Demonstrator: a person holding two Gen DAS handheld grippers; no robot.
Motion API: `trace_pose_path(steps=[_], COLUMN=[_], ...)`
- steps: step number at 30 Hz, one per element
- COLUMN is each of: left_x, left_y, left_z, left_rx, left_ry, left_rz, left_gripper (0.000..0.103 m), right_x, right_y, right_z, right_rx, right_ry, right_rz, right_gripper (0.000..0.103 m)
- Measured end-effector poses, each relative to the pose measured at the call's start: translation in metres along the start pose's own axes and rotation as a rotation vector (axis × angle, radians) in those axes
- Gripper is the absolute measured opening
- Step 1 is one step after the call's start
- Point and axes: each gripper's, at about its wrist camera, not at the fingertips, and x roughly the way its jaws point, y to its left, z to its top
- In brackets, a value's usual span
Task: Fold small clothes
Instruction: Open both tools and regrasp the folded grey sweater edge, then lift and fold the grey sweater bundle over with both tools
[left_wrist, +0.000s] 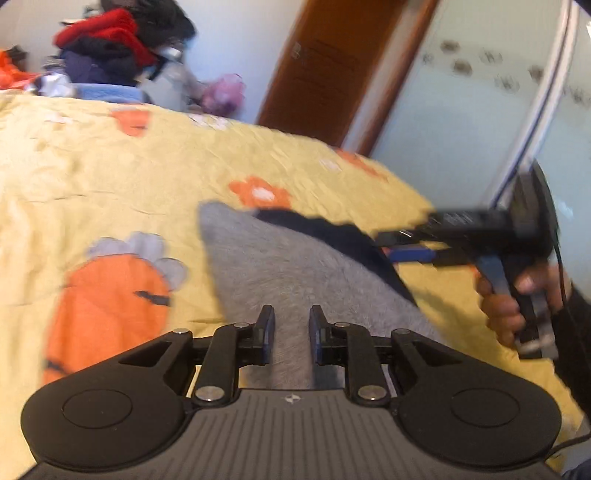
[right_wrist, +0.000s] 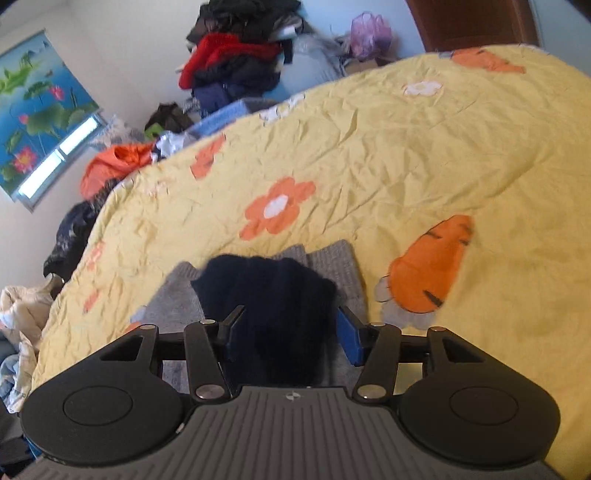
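A small grey knit garment lies on the yellow flowered bedspread. A dark navy part lies bunched on top of it. My left gripper hovers low over the grey knit, open by a narrow gap with only the cloth beneath. My right gripper is open wide, and the navy bunch fills the space between its fingers. In the left wrist view the right gripper reaches in from the right at the navy edge, held by a hand.
A heap of red, black and blue clothes is piled beyond the far edge of the bed. More clothes lie off the bed near a window with a lotus blind. A brown door and frosted sliding panels stand behind.
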Motion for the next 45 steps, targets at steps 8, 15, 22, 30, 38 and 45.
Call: trace_pose_path(steps=[8,15,22,30,38,45], left_x=[0.023,0.014,0.067,0.106,0.062,0.07], left_y=[-0.014,0.041,0.106,0.088,0.106,0.133], left_z=[-0.012,0.009,0.024,0.043,0.081,0.118], left_rx=[0.067,-0.248,-0.616,-0.497,-0.353,-0.202], left_ry=[0.019,0.0,0.065,0.138,0.066,0.093], left_rz=[0.059,-0.011,-0.248,-0.198,-0.165,0.072], left_gripper=[0.074,0.084,0.086,0.028,0.024,0.032], right_x=[0.003,-0.045,0.005,0.017,0.019,0.092], right_y=[-0.028,-0.041,-0.032,-0.021,0.021,0.035], right_z=[-0.013,-0.009,-0.011,-0.019,0.003,0.028], right_rx=[0.048,0.144,0.106,0.117,0.19,0.215], right_ry=[-0.017,-0.186,-0.02,-0.03,-0.103,-0.041], right_rz=[0.051,0.086,0.068,0.128,0.283,0.14], right_gripper=[0.016,0.084,0.078,0.03,0.029,0.04])
